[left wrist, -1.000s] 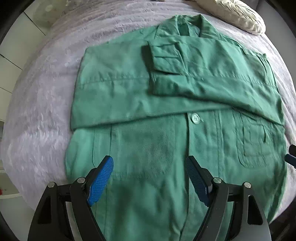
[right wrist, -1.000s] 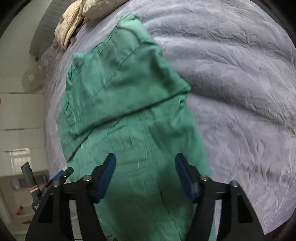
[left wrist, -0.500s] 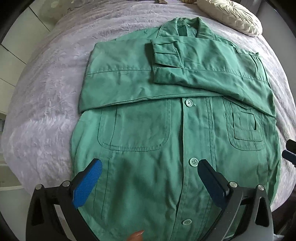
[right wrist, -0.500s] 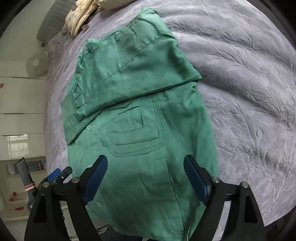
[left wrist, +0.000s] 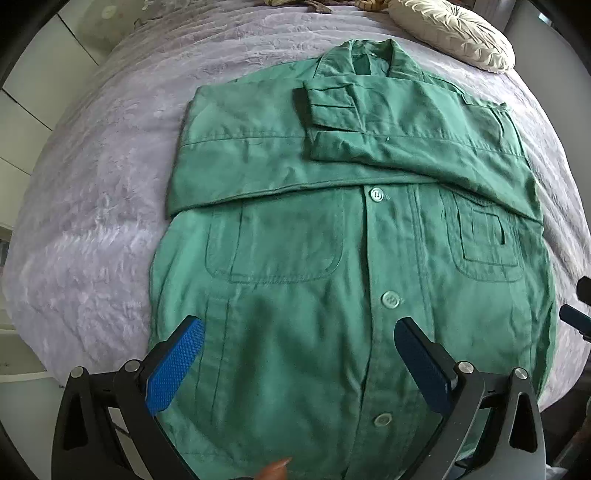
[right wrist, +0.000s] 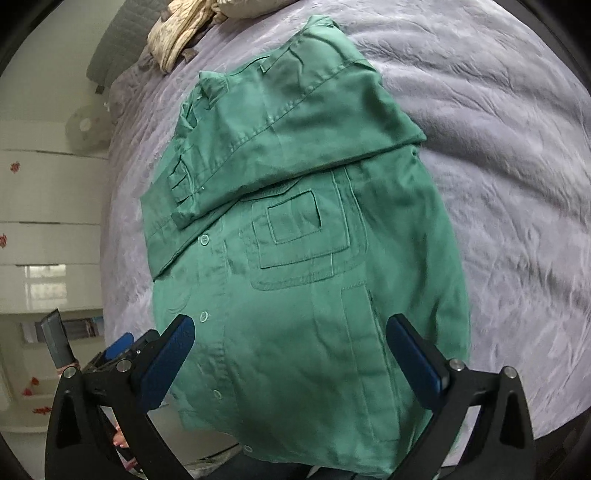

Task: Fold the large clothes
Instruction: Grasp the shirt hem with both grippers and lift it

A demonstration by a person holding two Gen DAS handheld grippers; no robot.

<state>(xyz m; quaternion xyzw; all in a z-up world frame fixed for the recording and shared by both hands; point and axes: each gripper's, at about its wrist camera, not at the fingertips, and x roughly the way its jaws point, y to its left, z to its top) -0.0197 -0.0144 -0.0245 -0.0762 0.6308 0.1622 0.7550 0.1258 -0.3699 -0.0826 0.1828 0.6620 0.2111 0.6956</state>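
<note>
A: Lying flat on the bed, the green jacket is resting front-up on the lilac cover, collar toward the far end, hem toward you. Both sleeves are sitting folded across the chest, the cuff of one on top near the collar.

B: And what are my fingers doing?

A: You are holding the left gripper over the lower left front, its blue pads spread wide with only cloth below them, nothing pinched. Your right gripper is hanging over the lower right front, and its fingers are opening at this moment; the pads are not pressing on the fabric.

B: Anything else showing?

A: The button placket is running between your left pads and just to their right side. A chest pocket is showing above the right gripper. A cream pillow is lying beyond the collar, apart from the jacket. A fingertip is peeking in at the bottom edge of the left view.
</note>
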